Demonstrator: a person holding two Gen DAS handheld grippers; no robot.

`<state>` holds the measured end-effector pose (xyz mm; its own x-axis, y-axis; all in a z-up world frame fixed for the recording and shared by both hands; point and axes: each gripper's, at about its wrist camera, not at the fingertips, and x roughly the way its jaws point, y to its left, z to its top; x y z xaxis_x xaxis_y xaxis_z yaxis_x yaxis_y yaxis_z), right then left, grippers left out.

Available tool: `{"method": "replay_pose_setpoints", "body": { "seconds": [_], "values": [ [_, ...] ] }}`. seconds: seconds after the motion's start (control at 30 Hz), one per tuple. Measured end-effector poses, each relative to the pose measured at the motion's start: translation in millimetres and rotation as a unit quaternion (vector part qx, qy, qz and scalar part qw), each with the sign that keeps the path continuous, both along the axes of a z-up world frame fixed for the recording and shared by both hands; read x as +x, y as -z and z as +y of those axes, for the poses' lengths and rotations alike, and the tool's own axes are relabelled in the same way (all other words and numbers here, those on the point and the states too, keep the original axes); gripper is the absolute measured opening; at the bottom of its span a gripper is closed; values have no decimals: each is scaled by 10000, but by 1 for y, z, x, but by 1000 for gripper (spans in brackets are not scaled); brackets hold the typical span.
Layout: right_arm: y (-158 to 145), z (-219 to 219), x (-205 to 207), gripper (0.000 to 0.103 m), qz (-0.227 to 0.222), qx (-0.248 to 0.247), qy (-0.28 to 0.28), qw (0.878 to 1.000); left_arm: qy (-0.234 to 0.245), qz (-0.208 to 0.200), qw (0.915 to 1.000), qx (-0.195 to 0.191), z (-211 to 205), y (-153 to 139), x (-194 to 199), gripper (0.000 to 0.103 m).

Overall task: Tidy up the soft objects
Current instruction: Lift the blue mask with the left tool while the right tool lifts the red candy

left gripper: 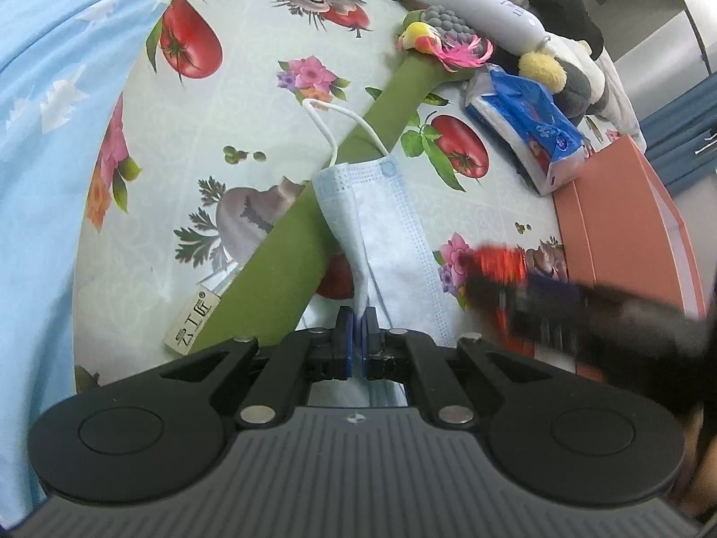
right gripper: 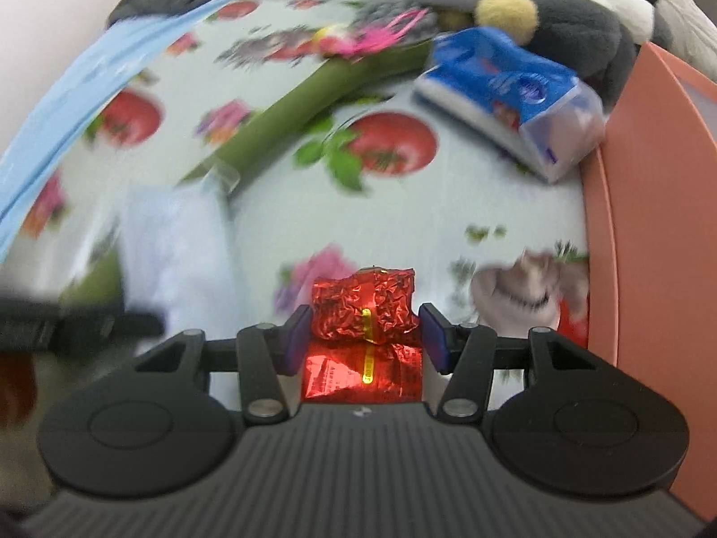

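My left gripper is shut on a fold of a pale blue face mask. The mask drapes over a long green roll on the fruit-print tablecloth, its white ear loop trailing up the roll. My right gripper holds a crinkled red foil packet between its blue pads, which touch both its sides. The packet looks sharp while the table behind it is smeared. In the left wrist view that gripper is a dark blur at right, the red packet at its tip. The mask shows blurred at left.
An orange box stands along the right side. A blue tissue pack, a grey plush toy, a white bottle and a toy bird with pink feathers crowd the far end. Light blue cloth borders the left.
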<state>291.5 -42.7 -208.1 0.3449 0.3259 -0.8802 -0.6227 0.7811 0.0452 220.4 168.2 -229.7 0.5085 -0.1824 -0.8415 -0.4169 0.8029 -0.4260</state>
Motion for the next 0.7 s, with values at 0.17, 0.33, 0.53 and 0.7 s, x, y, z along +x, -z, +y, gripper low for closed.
{"method": "replay_pose_setpoints", "body": {
  "seconds": [0.17,0.33,0.53,0.7],
  "values": [
    [-1,1,-35,55,62,-16,-296,9995,75,-4,9999,-100,-5,3,2,4],
    [-2,8,-53,55,73,3,-429,9991,300,-10,9995,-111,-15,2,7,6],
    [-1,11,-59,55,-10,-44,-546,9985,367,-97,9988,-323,-19,0,6,40],
    [0,12,-61,55,5,-23,-605,9982,293,-136,9978,-587,-17,2,6,41]
  ]
}}
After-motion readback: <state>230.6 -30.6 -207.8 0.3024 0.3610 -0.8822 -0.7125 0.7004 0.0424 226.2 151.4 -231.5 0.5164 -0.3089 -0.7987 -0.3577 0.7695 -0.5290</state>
